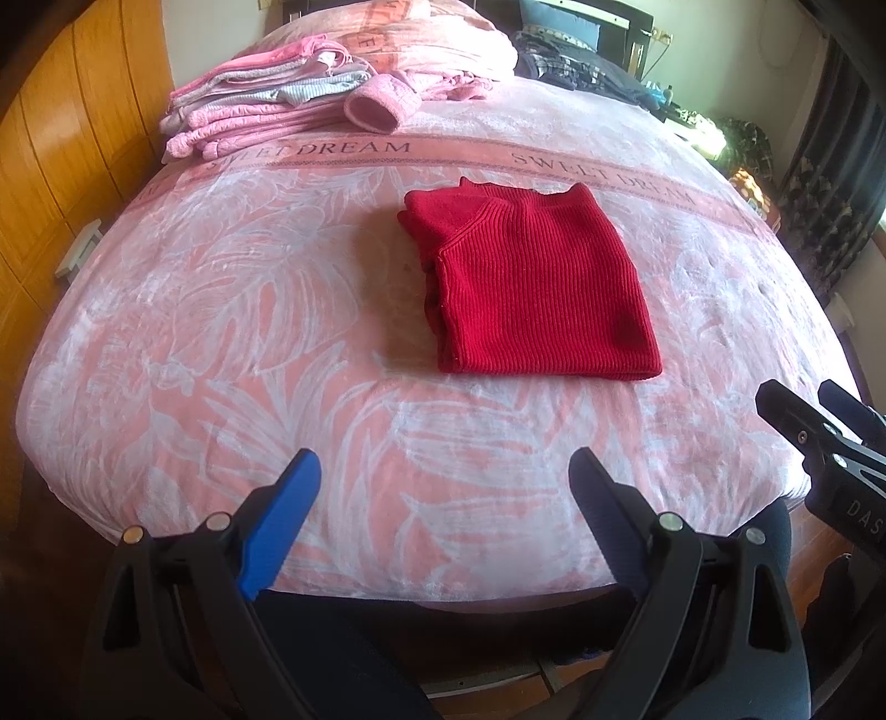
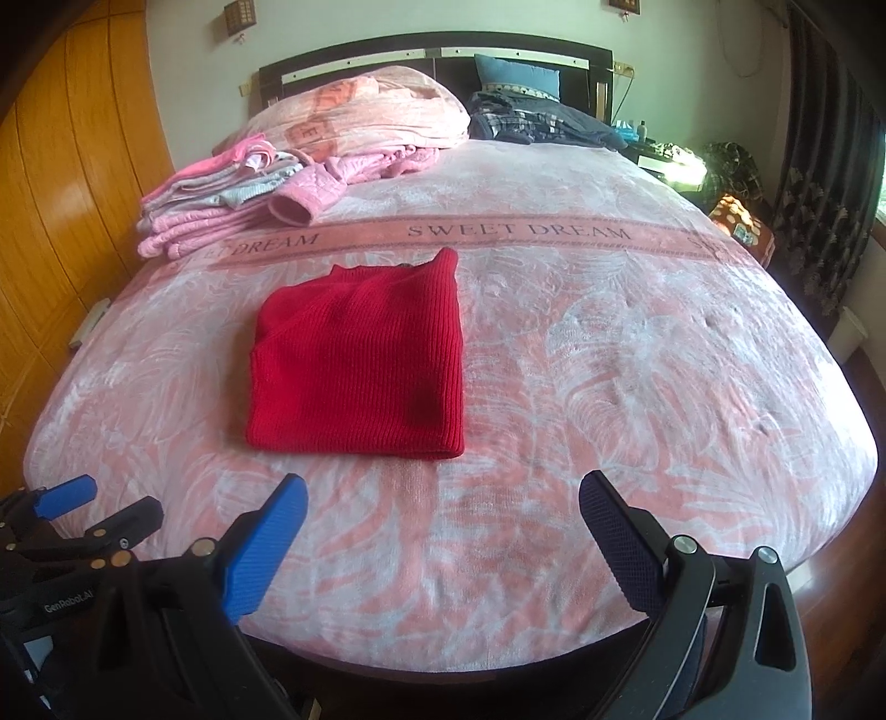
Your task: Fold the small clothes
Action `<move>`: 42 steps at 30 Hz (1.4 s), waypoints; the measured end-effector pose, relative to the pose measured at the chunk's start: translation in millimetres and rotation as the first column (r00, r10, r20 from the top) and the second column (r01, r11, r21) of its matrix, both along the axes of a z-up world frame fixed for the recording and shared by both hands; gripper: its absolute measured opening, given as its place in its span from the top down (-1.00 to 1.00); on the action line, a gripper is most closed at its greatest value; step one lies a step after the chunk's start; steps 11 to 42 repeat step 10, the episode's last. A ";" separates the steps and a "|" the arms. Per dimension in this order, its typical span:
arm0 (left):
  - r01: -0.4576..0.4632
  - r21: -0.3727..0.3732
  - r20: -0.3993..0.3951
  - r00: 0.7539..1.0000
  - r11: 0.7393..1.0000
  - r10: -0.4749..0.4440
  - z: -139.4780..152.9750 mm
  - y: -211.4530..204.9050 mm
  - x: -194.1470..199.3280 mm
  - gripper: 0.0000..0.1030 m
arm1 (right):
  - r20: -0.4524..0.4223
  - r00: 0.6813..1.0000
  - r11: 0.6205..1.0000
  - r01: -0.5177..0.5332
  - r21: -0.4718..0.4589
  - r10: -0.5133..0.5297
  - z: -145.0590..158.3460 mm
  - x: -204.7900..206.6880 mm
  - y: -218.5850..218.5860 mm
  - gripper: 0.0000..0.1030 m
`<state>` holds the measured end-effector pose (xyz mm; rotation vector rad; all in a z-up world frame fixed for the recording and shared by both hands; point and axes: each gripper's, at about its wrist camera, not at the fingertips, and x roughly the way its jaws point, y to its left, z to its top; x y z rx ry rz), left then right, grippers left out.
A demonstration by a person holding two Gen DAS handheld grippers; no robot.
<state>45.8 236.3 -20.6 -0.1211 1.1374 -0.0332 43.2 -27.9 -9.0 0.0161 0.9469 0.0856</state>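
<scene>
Both jaws spread wide and empty, left gripper (image 1: 446,487) and right gripper (image 2: 443,509) hang short of the folded red sweater (image 2: 360,360) ahead, likely done and released.

blanket band (image 2: 515,230) reads "sweet dream"; left gripper (image 2: 94,507) seemingly "genrobot.ai"

Both wrist views low at bed (image 1: 166,343) foot, facing headboard (image 2: 387,47), sharing bedspread
</scene>
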 end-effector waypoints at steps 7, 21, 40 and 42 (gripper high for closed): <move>0.001 0.006 0.015 1.000 1.000 -0.001 3.3 -1.2 -1.4 -0.75 | -0.010 1.000 1.000 0.004 -0.028 -0.004 -0.7 -0.6 2.6 -0.92; 0.003 0.009 0.020 1.000 1.000 -0.003 4.9 -2.5 -1.6 -0.75 | -0.011 1.000 1.000 0.006 -0.024 -0.007 -0.5 -0.5 2.3 -0.92; 0.003 0.009 0.020 1.000 1.000 -0.003 4.9 -2.5 -1.6 -0.75 | -0.011 1.000 1.000 0.006 -0.024 -0.007 -0.5 -0.5 2.3 -0.92; 0.003 0.009 0.020 1.000 1.000 -0.003 4.9 -2.5 -1.6 -0.75 | -0.011 1.000 1.000 0.006 -0.024 -0.007 -0.5 -0.5 2.3 -0.92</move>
